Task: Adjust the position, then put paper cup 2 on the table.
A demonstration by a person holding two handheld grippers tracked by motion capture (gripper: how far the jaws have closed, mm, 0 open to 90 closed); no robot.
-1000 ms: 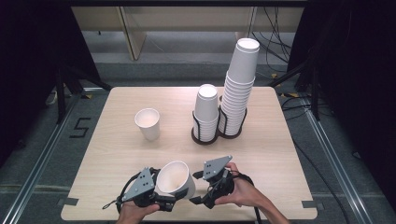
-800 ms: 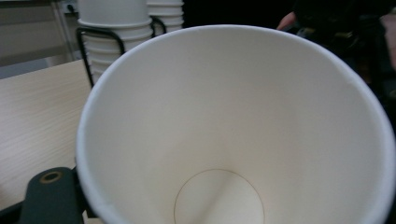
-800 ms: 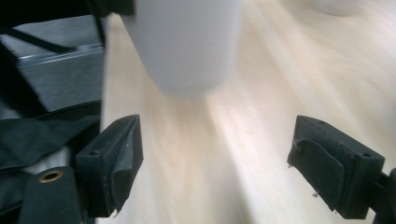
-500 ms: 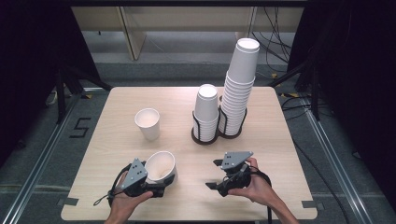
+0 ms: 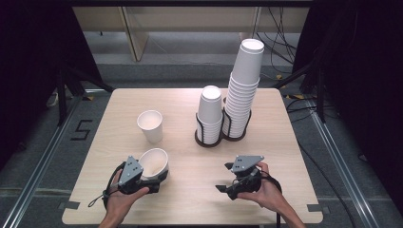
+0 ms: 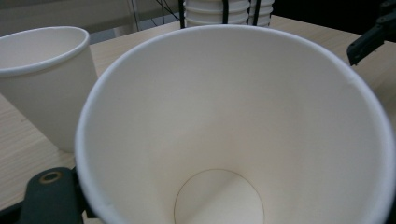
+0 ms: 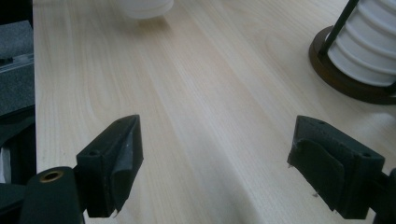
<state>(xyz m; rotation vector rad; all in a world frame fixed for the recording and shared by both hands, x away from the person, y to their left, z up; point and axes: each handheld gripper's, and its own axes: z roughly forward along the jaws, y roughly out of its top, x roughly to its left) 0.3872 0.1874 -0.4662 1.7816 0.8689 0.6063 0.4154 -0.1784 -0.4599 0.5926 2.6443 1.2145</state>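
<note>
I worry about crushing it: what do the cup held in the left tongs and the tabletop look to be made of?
The held cup looks like thin white paper, matte, with a rolled rim and a seamed round base, so probably easy to crush. The table shows pale wood grain with a smooth, faintly glossy finish, either laminate or sealed wood.

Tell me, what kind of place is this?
Probably a lab set up for recording demonstrations: a bare wooden table stands among dark curtains, cables trail over the floor, and a person works paper cups with a hand-held gripper.
</note>
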